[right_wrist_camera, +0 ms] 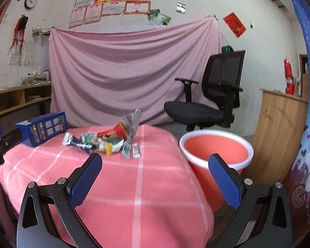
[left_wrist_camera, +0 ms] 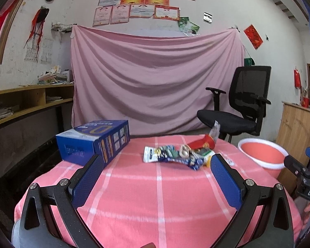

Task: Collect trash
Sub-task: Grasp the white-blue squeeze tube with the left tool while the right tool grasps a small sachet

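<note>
A heap of trash wrappers [left_wrist_camera: 179, 154] lies at the far side of the table covered by a pink checked cloth [left_wrist_camera: 159, 190]; it also shows in the right wrist view [right_wrist_camera: 105, 140]. A red wrapper [right_wrist_camera: 115, 132] and a crumpled silver one [right_wrist_camera: 132, 122] stick up from it. A pink bucket with a white rim [right_wrist_camera: 215, 148] stands right of the table, also in the left wrist view [left_wrist_camera: 262, 153]. My left gripper [left_wrist_camera: 157, 161] is open and empty, short of the heap. My right gripper [right_wrist_camera: 155, 161] is open and empty over the table's right edge.
A blue cardboard box [left_wrist_camera: 95, 140] sits on the table's far left [right_wrist_camera: 43, 128]. A black office chair [right_wrist_camera: 210, 101] stands behind the bucket. A wooden cabinet [right_wrist_camera: 279, 136] is at the right. A pink sheet [left_wrist_camera: 155, 78] hangs on the back wall.
</note>
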A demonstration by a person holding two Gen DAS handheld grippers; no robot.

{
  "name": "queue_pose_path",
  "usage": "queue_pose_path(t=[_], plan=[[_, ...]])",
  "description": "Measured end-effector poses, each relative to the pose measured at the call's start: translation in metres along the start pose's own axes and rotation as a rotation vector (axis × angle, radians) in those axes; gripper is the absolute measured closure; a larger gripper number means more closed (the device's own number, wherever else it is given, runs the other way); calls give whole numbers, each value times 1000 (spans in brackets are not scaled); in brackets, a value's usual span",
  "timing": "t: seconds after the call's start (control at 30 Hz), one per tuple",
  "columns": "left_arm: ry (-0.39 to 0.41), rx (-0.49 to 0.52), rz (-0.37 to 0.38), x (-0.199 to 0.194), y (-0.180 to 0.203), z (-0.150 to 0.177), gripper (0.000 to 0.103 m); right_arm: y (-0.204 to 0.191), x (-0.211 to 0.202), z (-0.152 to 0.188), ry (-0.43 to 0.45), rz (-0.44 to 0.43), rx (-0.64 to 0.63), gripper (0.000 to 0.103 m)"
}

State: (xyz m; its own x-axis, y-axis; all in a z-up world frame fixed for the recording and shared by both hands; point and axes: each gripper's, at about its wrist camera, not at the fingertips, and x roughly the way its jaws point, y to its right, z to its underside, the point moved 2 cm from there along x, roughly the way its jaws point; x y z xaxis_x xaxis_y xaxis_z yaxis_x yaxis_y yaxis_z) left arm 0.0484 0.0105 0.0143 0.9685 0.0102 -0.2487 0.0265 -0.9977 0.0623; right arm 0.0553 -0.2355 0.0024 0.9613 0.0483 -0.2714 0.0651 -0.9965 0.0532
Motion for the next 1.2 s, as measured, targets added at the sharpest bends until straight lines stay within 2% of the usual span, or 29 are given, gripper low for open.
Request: queue_pose_path(t=[0.13, 0.23, 0.4, 0.47, 0.63, 0.8, 0.87, 0.93, 1.0, 1.07, 1.13, 1.2], plan=[[19, -34, 0, 20, 0, -19, 2, 2, 17, -13, 40, 12, -36, 0], [28, -17, -15, 36, 3, -32, 2, 3, 35, -25, 53, 5, -62, 0], [1, -9, -51, 74, 10, -43, 2, 5, 82, -39, -8, -37, -84, 0], [-29, 0, -66, 90, 12, -43, 2, 8, 103, -41, -57, -70, -64, 0], [-179, 9, -92, 133, 12, -31, 2, 10, 141, -39, -155, -78, -54, 0], [-314, -22, -83, 162, 8, -12, 2, 10, 171, -33, -262, -111, -60, 0], [-350, -31, -91, 170, 8, -7, 2, 6, 183, -27, -319, -147, -74, 5], [-376, -44, -93, 175, 6, -5, 2, 1, 190, -23, -356, -168, -95, 17], [-402, -63, -92, 180, 6, -3, 2, -5, 198, -19, -394, -198, -119, 21], [-426, -78, -96, 184, 6, -2, 2, -12, 203, -15, -429, -230, -143, 31], [-448, -105, -93, 188, 5, -1, 3, -17, 209, -11, -466, -249, -162, 47], [-486, -135, -71, 193, 5, 2, 4, -19, 213, -7, -500, -272, -162, 50]])
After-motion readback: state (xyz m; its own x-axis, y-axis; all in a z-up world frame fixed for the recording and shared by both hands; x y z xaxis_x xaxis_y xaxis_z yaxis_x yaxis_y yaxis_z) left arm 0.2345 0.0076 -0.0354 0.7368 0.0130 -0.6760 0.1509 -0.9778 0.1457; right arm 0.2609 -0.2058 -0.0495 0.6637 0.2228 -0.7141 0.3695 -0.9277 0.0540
